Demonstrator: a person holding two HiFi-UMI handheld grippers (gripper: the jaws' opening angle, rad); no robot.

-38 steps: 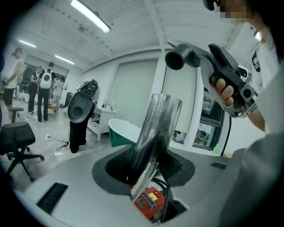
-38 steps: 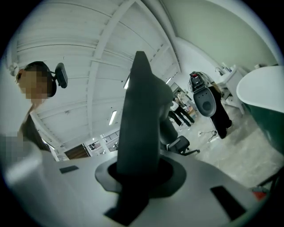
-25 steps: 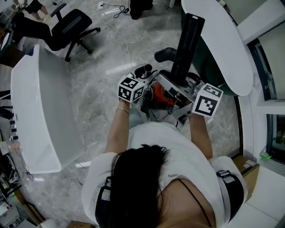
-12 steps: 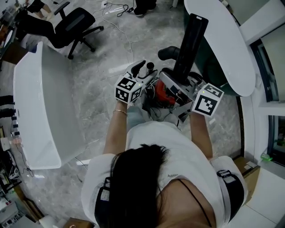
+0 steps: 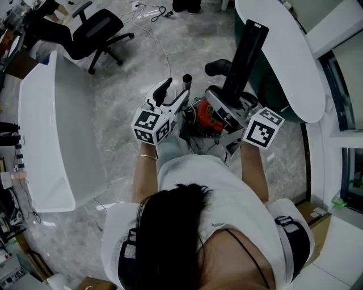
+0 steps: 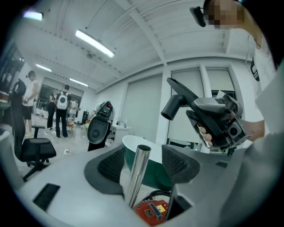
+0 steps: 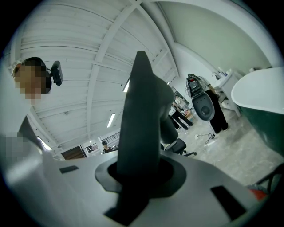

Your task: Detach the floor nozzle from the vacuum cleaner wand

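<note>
The black floor nozzle (image 5: 245, 54) stands upright with my right gripper (image 5: 229, 105) shut on its lower end; in the right gripper view the nozzle (image 7: 140, 128) fills the gap between the jaws of the right gripper (image 7: 140, 170). The silver wand (image 5: 186, 80) rises from the red vacuum body (image 5: 204, 116), its open top apart from the nozzle. My left gripper (image 5: 173, 93) has just been opening; in its own view the left gripper (image 6: 142, 162) stands wide, with the wand (image 6: 138, 175) between the pads, untouched. The nozzle (image 6: 213, 119) shows at the right there.
A white table (image 5: 51, 130) runs along the left and a white oval table (image 5: 283, 51) with a green base is at the upper right. A black office chair (image 5: 96, 28) and cables (image 5: 147, 11) are on the marble floor. People (image 6: 60, 111) stand far off.
My left gripper has risen and shifted left, away from the red body, and its jaws have spread off the wand. The right gripper and nozzle have barely moved.
</note>
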